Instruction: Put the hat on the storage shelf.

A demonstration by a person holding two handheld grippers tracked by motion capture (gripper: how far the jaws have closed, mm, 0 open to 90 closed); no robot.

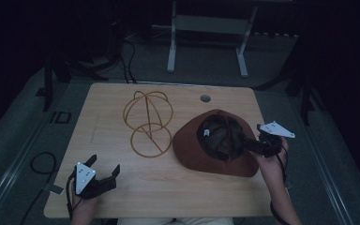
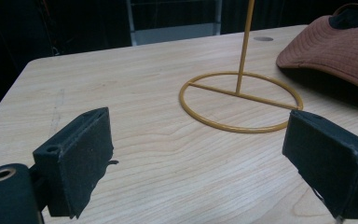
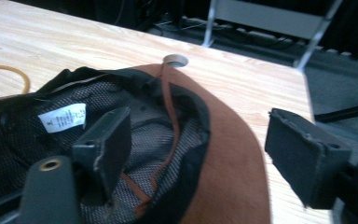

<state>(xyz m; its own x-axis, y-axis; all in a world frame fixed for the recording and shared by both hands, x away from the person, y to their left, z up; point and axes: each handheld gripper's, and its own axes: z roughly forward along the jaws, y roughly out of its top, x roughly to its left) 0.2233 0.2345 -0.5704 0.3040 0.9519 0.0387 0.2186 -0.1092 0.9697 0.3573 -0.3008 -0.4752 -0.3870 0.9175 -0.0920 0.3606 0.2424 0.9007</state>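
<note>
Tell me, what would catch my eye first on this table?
A brown hat lying upside down at the table's right, its dark lining showing, with the right gripper at its brim, jaws astride it. Left of it stands a yellow wire hat stand. The left gripper waits open at the near left.

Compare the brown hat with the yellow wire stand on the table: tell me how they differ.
The hat is brown fabric with a dark mesh lining; the wire stand is thin yellow wire, open all through. The hat lies upside down, lining up, while the stand rests upright on its ring base. The right gripper straddles the hat's brim with its jaws open; no gripper is at the stand. Both sit on the wooden table, side by side.
</note>
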